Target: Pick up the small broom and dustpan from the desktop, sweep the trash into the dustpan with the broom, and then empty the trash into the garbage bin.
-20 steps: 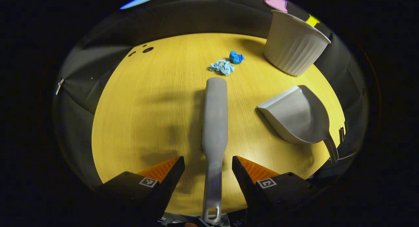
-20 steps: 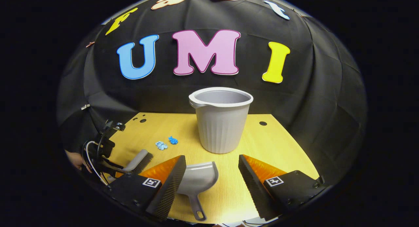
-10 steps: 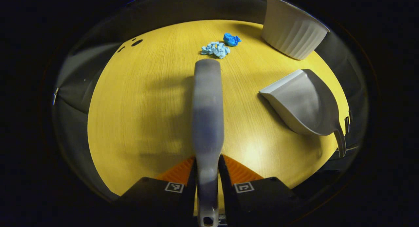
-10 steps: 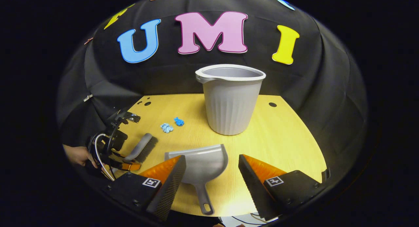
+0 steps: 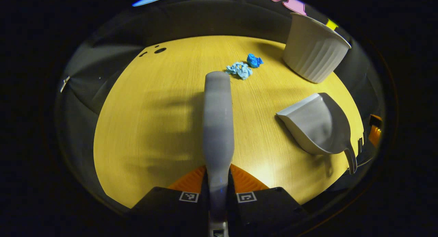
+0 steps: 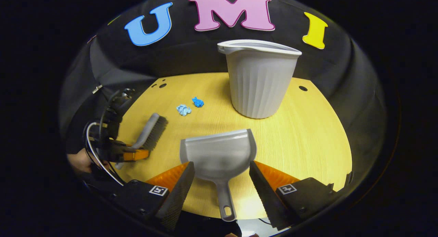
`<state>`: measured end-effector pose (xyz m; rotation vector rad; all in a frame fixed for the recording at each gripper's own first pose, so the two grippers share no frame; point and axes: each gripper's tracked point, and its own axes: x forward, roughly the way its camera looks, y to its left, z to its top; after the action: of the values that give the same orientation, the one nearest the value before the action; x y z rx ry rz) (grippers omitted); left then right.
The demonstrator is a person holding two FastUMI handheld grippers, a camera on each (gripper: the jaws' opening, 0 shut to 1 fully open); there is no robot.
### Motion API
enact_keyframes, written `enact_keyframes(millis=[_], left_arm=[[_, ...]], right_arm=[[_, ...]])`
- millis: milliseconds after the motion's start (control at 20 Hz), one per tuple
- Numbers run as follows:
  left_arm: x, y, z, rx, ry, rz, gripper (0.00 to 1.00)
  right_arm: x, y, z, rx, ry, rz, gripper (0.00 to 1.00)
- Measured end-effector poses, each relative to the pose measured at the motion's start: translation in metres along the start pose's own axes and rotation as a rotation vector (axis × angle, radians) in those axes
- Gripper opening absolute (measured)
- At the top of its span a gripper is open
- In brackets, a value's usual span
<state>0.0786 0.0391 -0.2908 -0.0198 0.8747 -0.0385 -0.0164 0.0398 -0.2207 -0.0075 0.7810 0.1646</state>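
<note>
- Left gripper (image 5: 218,192), bottom centre of the left gripper view: fingers drawn together and clamped on the handle of the small broom (image 5: 217,127), pressing it from both sides.
- Broom's grey back running straight up the middle of that frame, ending just short of the two crumpled blue trash scraps (image 5: 244,66) in the upper centre.
- Same gripper at lower left in the right gripper view (image 6: 131,155), held by a hand (image 6: 80,161) at the frame's left edge; broom (image 6: 150,132) angled up to the right, bristles toward the desktop.
- Right gripper (image 6: 221,182), bottom of the right gripper view: fingers wide apart, pressing on nothing, one each side of the dustpan (image 6: 219,156) where pan meets handle.
- Dustpan flat on the yellow desktop (image 6: 308,134), mouth away from the camera, handle pointing down-frame between the fingers.
- Grey ribbed garbage bin (image 6: 260,81) upright, upper centre, beyond the dustpan.
- Trash scraps (image 6: 190,106) left of the bin, well apart from the dustpan.
</note>
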Motion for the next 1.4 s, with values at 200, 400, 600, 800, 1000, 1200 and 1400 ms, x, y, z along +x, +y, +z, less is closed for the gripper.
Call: enact_keyframes(millis=[200,400,600,800,1000,1200,1400], left_arm=[[-0.021,0.022,0.024,-0.030,-0.108,0.036,0.26],[-0.036,0.032,0.045,-0.029,-0.146,0.051,0.25],[-0.047,0.037,0.058,0.002,-0.165,0.076,0.25],[-0.044,0.030,0.066,0.034,-0.147,0.065,0.25],[-0.038,0.030,0.077,0.083,-0.125,0.087,0.25],[-0.036,0.031,0.086,0.092,-0.119,0.103,0.25],[-0.016,0.022,0.094,0.105,-0.084,0.027,0.29]], right_arm=[[0.016,-0.005,-0.036,0.035,0.163,0.008,0.99],[0.029,-0.010,-0.071,-0.032,0.313,0.008,0.99],[0.045,-0.010,-0.088,-0.073,0.374,-0.004,1.00],[0.066,-0.008,-0.098,-0.107,0.405,-0.012,1.00],[0.078,-0.008,-0.103,-0.125,0.427,-0.025,0.99],[0.085,-0.011,-0.094,-0.124,0.423,-0.023,0.97],[0.085,-0.016,-0.089,-0.130,0.427,-0.018,0.74]])
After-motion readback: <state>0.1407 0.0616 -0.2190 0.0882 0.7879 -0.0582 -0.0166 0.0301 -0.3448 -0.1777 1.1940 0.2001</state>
